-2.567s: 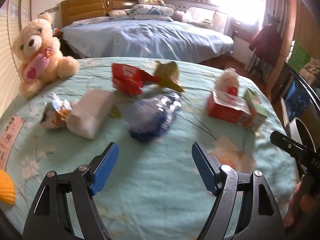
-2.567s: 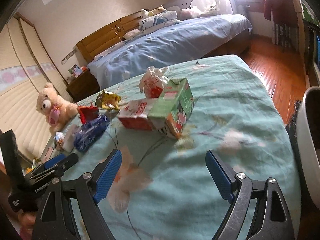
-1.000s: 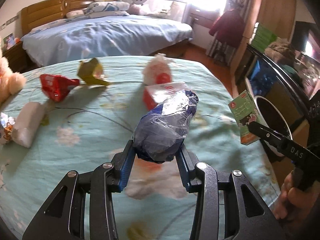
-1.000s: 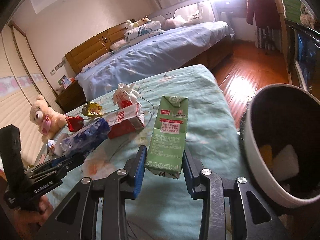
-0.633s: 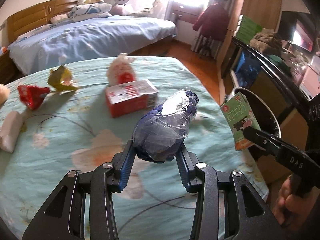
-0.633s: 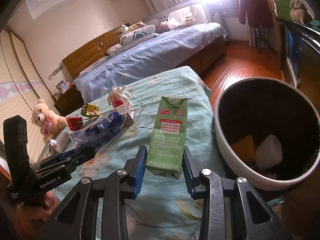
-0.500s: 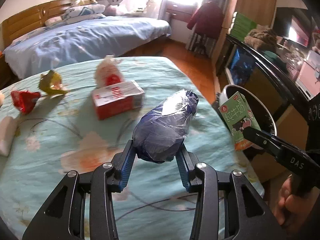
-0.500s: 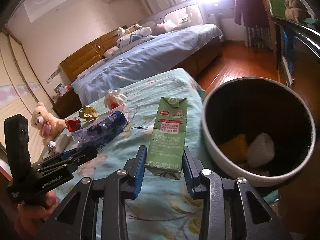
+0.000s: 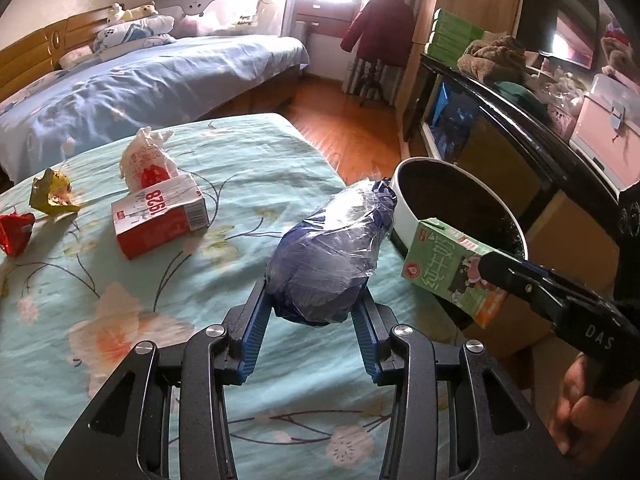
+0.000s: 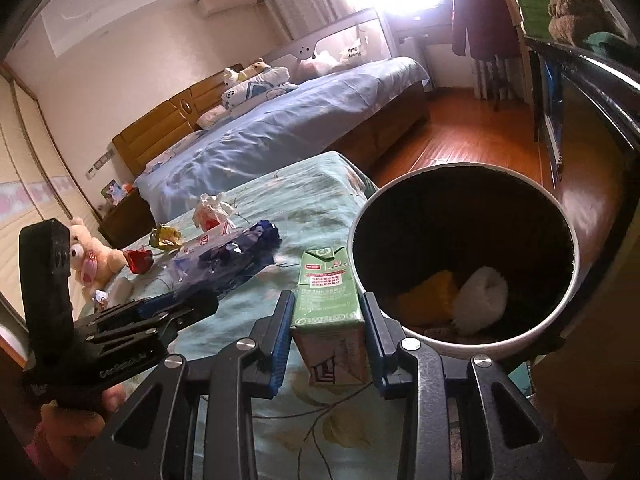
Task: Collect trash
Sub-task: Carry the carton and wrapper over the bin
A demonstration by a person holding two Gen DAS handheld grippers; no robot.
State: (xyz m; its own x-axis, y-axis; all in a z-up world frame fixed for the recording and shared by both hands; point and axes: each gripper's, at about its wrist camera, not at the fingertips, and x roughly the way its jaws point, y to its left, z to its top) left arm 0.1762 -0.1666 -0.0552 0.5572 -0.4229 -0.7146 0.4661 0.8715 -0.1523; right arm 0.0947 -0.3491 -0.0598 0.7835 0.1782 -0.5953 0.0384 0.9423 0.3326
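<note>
The left gripper (image 9: 312, 312) is clamping its jaws on a blue plastic bag (image 9: 332, 256) above the bed (image 9: 120, 288), while the right gripper (image 10: 326, 332) is gripping a green carton (image 10: 328, 292) beside the white bin (image 10: 560, 312).

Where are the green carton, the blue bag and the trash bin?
Green carton (image 10: 326, 294): right wrist view, on its front face.
Blue bag (image 9: 328, 256): left wrist view, on its crinkly middle.
Trash bin (image 10: 472, 346): right wrist view, on its white near rim.
</note>
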